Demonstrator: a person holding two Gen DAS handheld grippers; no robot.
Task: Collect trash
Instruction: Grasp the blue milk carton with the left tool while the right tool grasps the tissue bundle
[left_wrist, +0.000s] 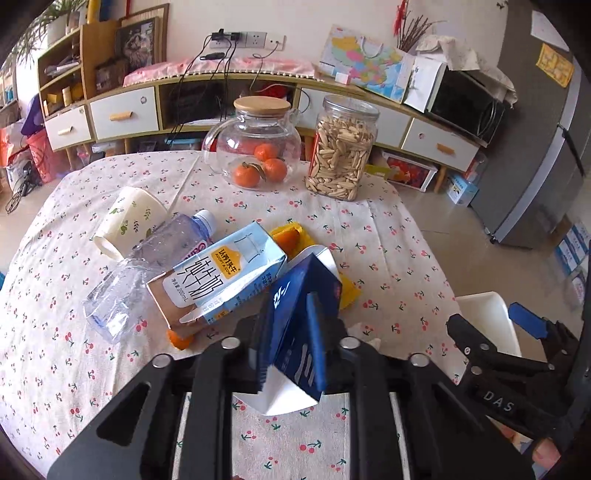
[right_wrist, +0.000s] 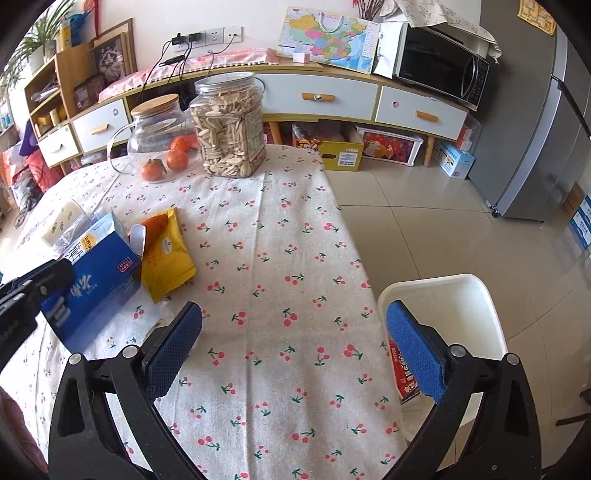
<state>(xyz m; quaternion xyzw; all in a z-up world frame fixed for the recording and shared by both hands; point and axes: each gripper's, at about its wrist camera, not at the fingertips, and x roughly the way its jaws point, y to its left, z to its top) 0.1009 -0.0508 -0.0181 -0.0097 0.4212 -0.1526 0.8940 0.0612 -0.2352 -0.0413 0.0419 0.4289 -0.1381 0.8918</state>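
My left gripper (left_wrist: 291, 317) is shut on a dark blue carton (left_wrist: 299, 325) and holds it tilted just above the table; the carton also shows in the right wrist view (right_wrist: 92, 291). Beyond it lie a light blue milk carton (left_wrist: 218, 280), a crushed clear bottle (left_wrist: 147, 269), a paper cup (left_wrist: 129, 221), a yellow wrapper (right_wrist: 166, 254) and orange peel (right_wrist: 155, 225). My right gripper (right_wrist: 295, 350) is open and empty over the table's near right edge, beside a white bin (right_wrist: 461, 314) that holds a red wrapper (right_wrist: 404, 373).
A glass pot with oranges (left_wrist: 258, 147) and a jar of seeds (left_wrist: 341, 147) stand at the table's far side. A sideboard with a microwave (right_wrist: 439, 70) lines the wall. A fridge (right_wrist: 546, 129) stands at right. Boxes sit on the tiled floor.
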